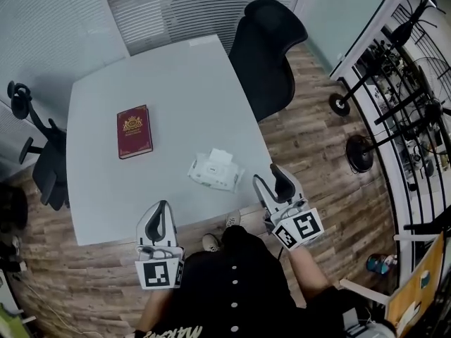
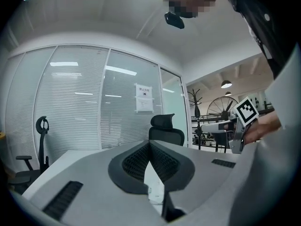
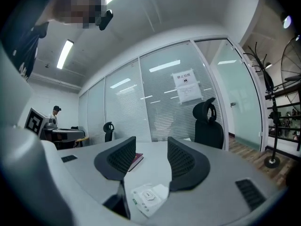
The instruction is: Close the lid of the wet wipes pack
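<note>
Open approach to the wet wipes pack point(image 1: 215, 169) from the near edge.
I see only bare table point(image 1: 176, 83) between the pack and my left gripper point(image 1: 161, 213) and right gripper point(image 1: 273, 179), so either can come straight in. The red book point(image 1: 134, 131) lies well apart to the pack's left, out of both lines. A black chair point(image 1: 264, 55) blocks the table's far right corner. A second chair point(image 1: 42, 160) crowds the left edge, and stands point(image 1: 359, 150) line the floor on the right.
</note>
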